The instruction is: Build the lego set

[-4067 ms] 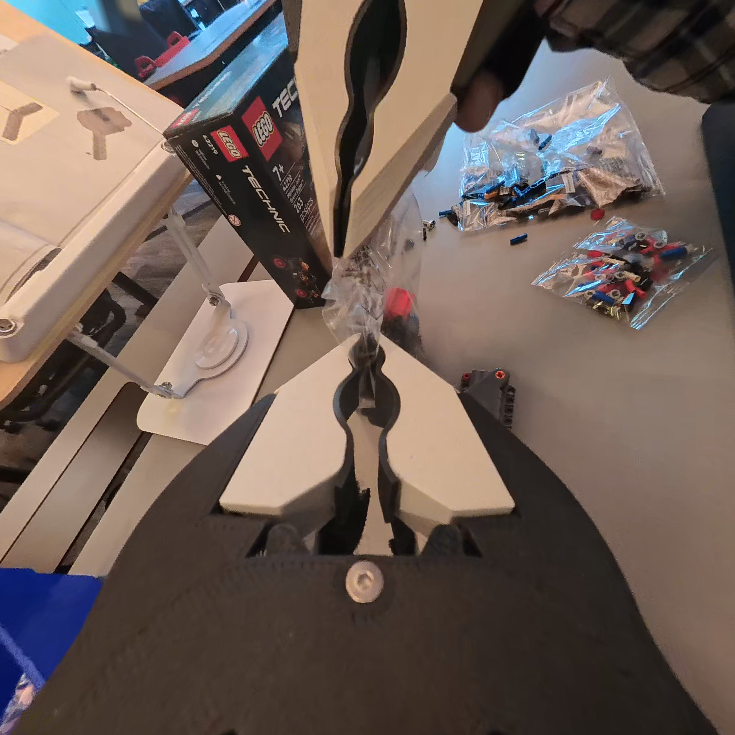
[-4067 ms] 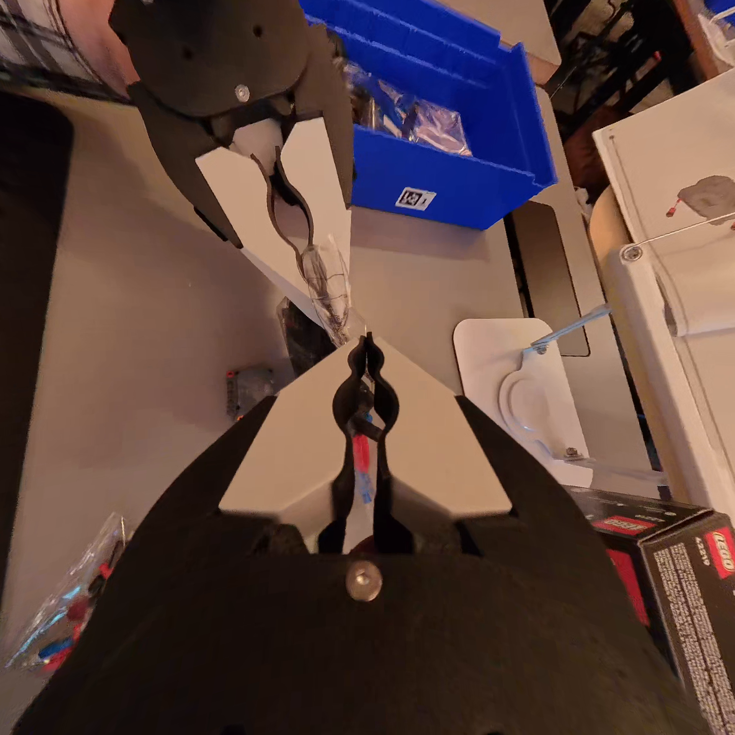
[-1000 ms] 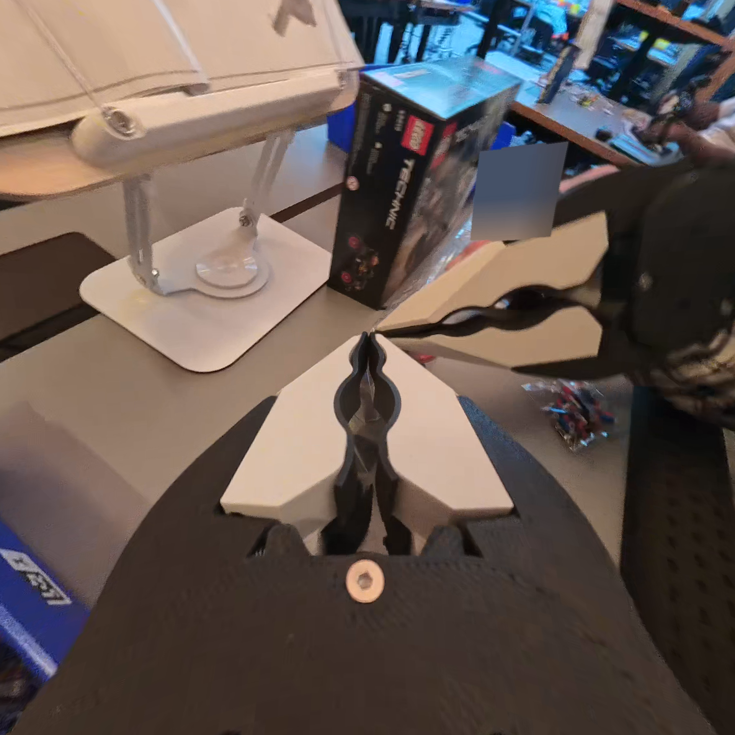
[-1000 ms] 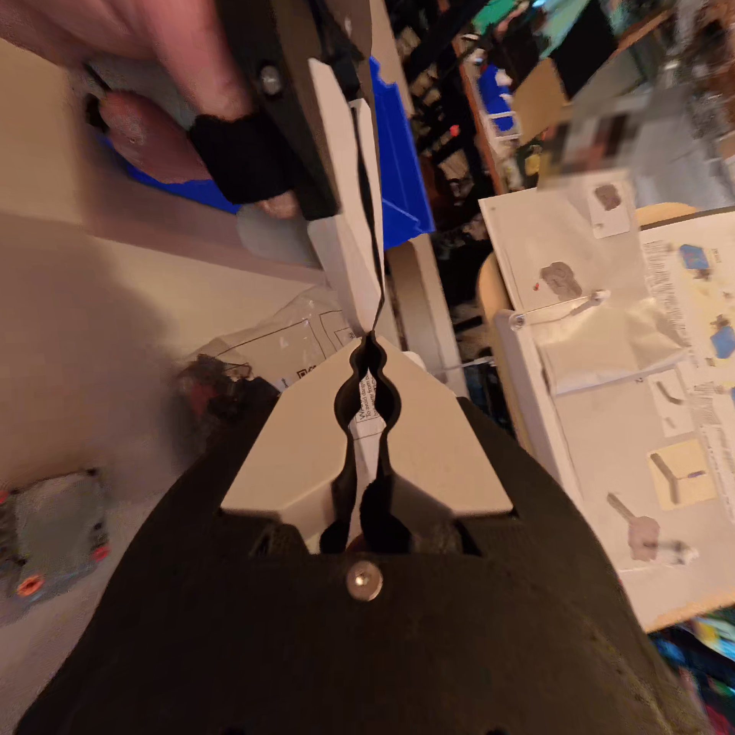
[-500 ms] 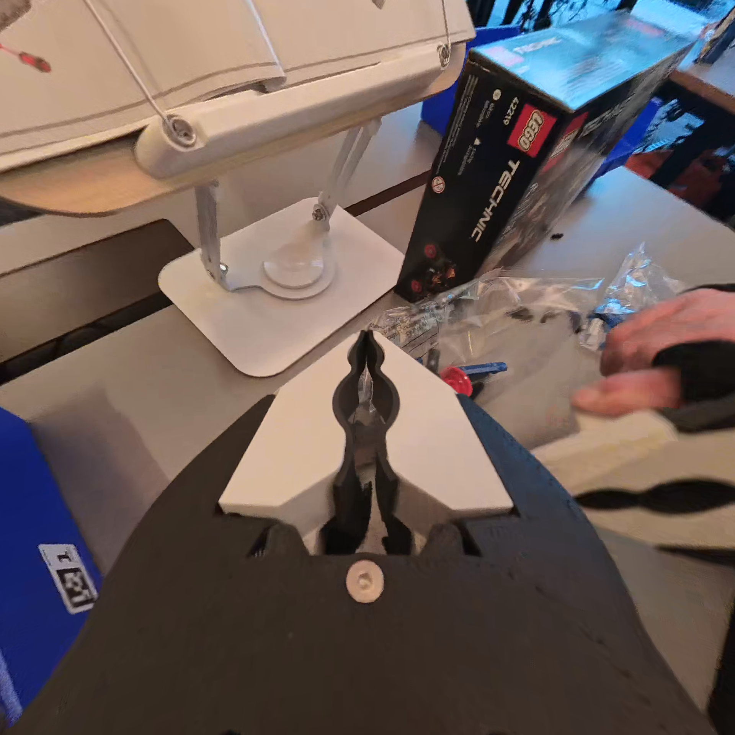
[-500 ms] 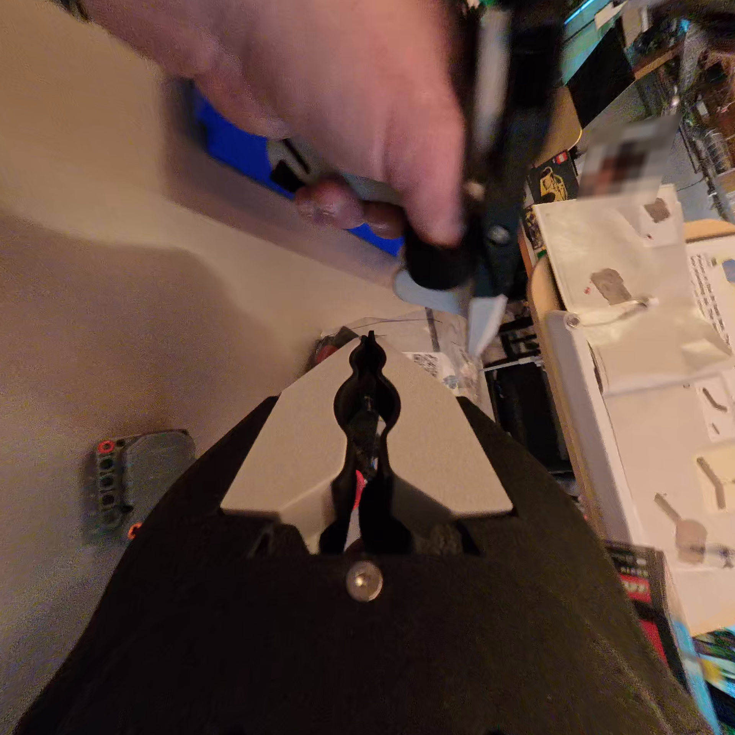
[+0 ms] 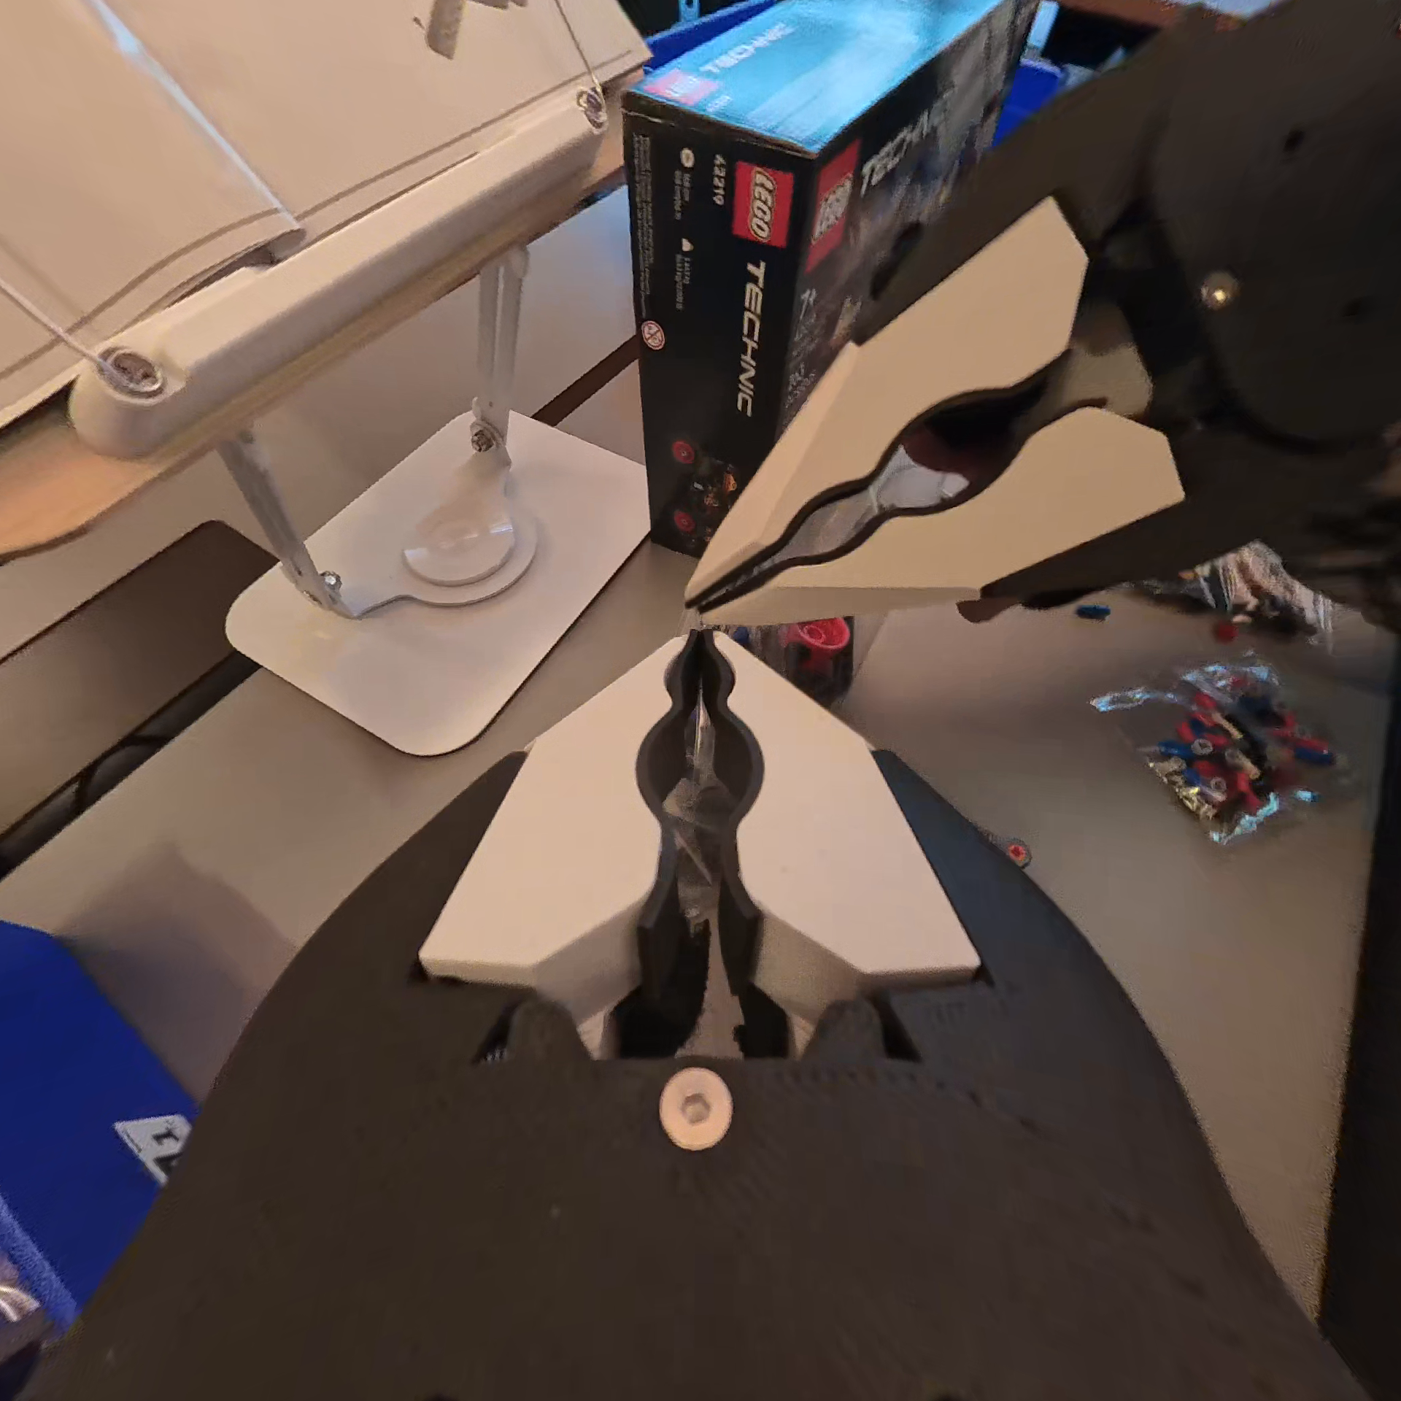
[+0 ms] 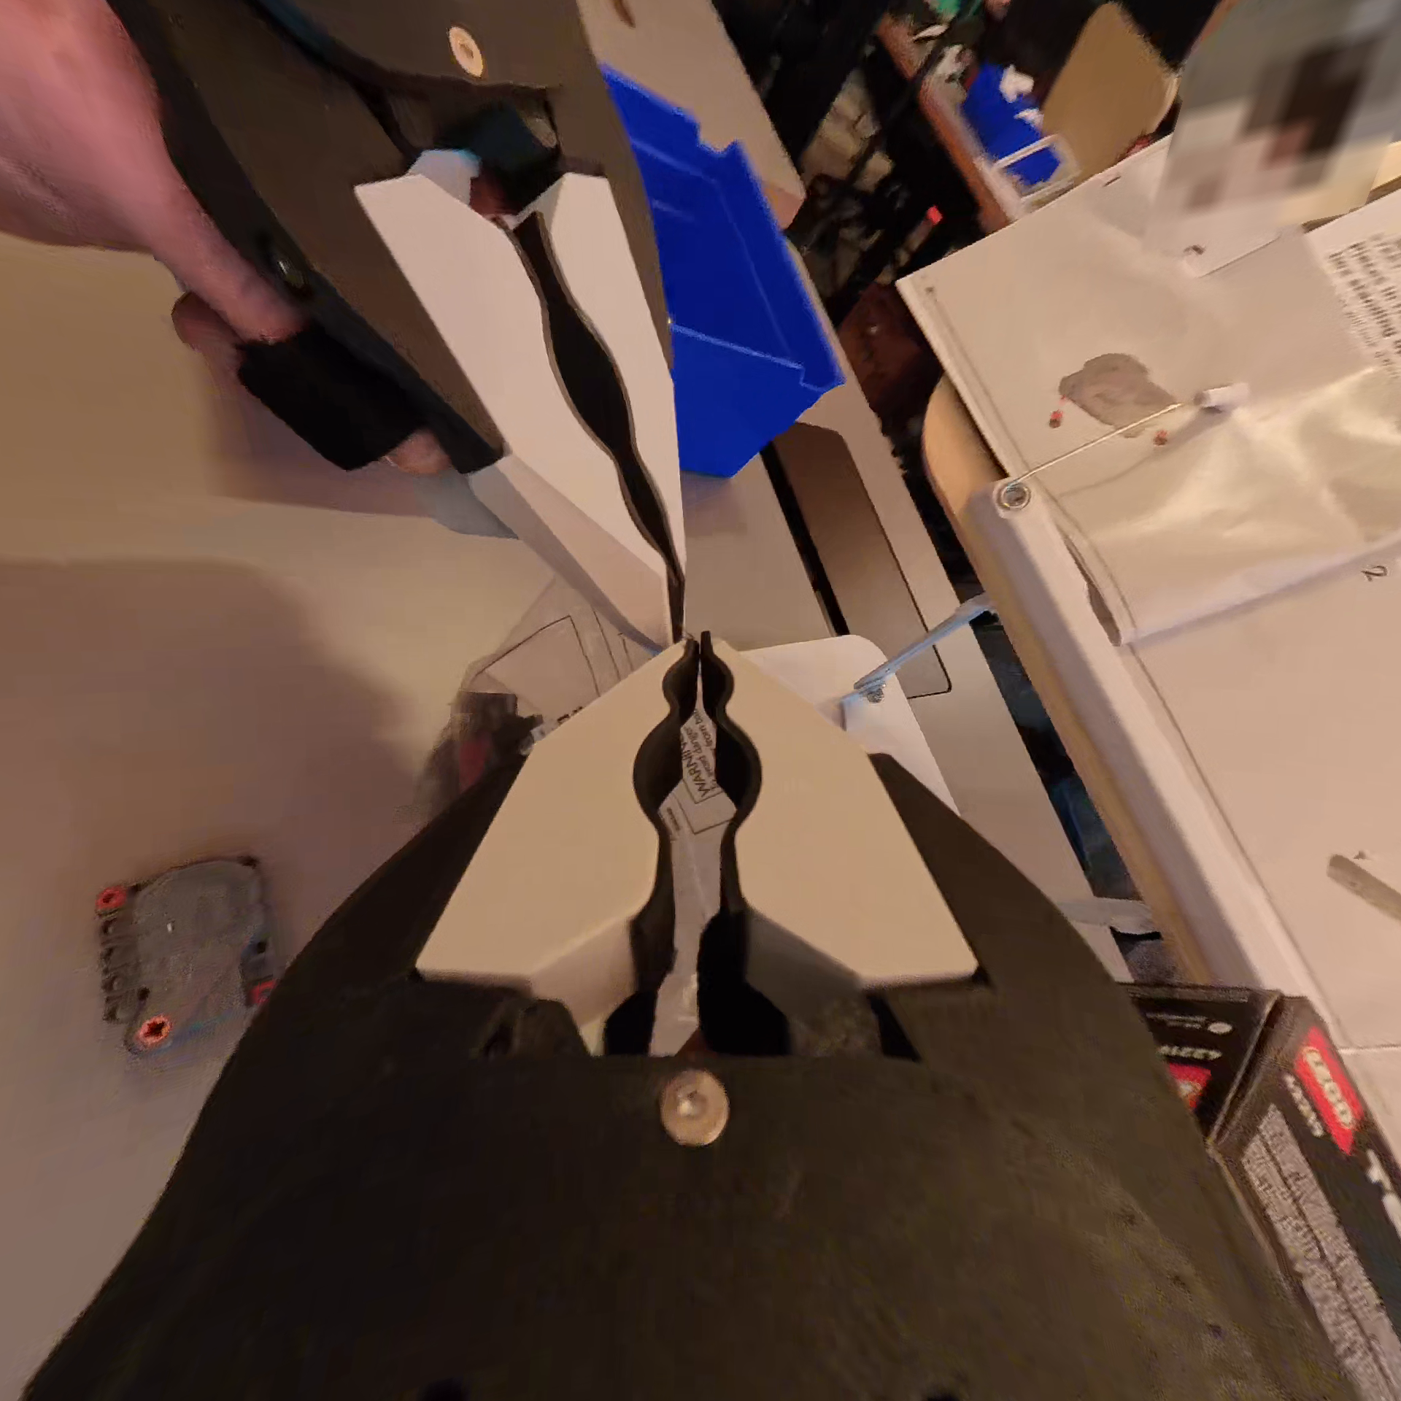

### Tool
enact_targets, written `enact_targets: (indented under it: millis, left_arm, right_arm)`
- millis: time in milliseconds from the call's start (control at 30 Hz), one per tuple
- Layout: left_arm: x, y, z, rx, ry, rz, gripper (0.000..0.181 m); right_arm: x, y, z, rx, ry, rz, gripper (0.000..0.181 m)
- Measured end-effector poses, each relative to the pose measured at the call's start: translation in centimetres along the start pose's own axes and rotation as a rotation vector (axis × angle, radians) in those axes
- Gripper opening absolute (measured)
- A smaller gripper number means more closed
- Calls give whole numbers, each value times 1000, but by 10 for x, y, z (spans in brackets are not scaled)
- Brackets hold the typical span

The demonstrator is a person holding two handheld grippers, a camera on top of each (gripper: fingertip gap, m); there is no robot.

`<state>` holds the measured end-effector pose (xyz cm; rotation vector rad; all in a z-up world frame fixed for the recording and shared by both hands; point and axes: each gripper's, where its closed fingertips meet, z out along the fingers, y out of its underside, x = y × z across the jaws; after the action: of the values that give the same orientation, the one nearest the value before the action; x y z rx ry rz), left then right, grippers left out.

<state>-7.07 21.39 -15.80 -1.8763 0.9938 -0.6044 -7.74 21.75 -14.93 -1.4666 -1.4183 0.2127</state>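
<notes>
Moved: half a second ago my right claw (image 7: 694, 603) sat low and apart; now it has swung back tip to tip with my left claw (image 7: 701, 640).
Left claw: clamped on the clear plastic bag (image 7: 694, 819).
Right claw: pinched on the same bag's printed film.
Bag: hangs above the surface (image 7: 985, 758), near the black set box (image 7: 713, 318).
Grey piece (image 8: 182, 955): on the surface, left.
Second parts bag (image 7: 1220, 750): far right.

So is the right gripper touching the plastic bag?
Touching. In the right wrist view the right gripper is clamped shut on the clear plastic bag, whose film runs pinched between its fingers.
</notes>
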Motion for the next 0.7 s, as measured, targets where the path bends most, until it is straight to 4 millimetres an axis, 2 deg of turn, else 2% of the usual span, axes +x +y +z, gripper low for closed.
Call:
enact_targets:
  millis: [133,200,267,367,433,533,700]
  left_arm:
    - [5,0,0,-8,26,63,0]
    - [7,-2,-2,-1,30,103,0]
    - [11,-3,-2,-10,41,155,0]
    - [8,-3,-3,-22,22,196,0]
    - [7,-5,-2,-14,29,162,0]
    - [3,-11,0,34,62,-4,0]
    - [-9,-10,12,54,35,-206,0]
  right_arm:
    - [2,3,-4,-31,-57,-17,13]
    - [-4,6,-5,-54,-123,-18,18]
    - [-11,7,-4,-63,-159,-45,5]
    - [-9,6,-2,-62,-142,-42,0]
    - [-7,6,-2,-56,-94,-65,0]
    - [0,6,-1,-75,26,-146,0]
    - [11,17,7,-145,220,-241,0]
